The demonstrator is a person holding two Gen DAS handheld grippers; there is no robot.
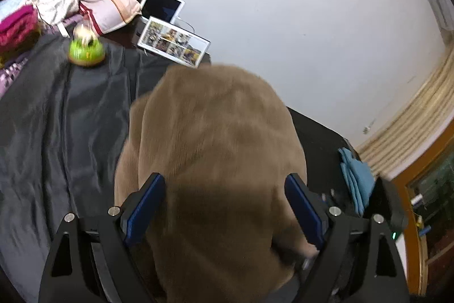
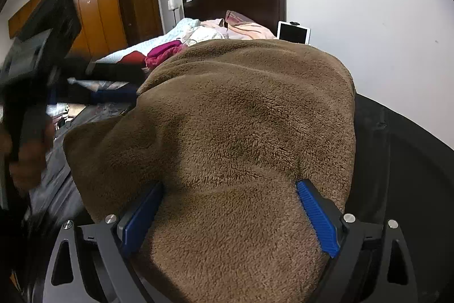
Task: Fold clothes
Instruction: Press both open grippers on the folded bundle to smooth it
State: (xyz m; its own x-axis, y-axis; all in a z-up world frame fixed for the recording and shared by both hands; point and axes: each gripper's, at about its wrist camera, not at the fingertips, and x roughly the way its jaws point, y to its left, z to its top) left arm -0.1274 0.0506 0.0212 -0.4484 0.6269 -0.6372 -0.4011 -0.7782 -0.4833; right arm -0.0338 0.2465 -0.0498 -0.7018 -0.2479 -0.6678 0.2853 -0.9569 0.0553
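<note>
A brown fleece garment point(image 1: 215, 138) lies bunched on a dark grey cover point(image 1: 56, 115) spread over the bed. My left gripper point(image 1: 225, 186) is open, its blue pads point(image 1: 147, 206) wide apart above the near part of the garment. In the right wrist view the same garment point(image 2: 241, 118) fills the middle. My right gripper point(image 2: 229, 195) is open, with the fleece lying between and over its blue pads point(image 2: 317, 217). The left gripper's black body point(image 2: 39, 53) shows blurred at the left of that view.
A green round toy point(image 1: 86, 51) stands on the cover at the back. Pillows and piled clothes point(image 1: 42, 4) lie at the headboard. A tablet point(image 1: 163, 4) and a photo sheet point(image 1: 173, 43) sit by the wall. A blue cloth point(image 1: 356, 178) lies to the right. Wardrobes point(image 2: 107, 4) stand beyond the bed.
</note>
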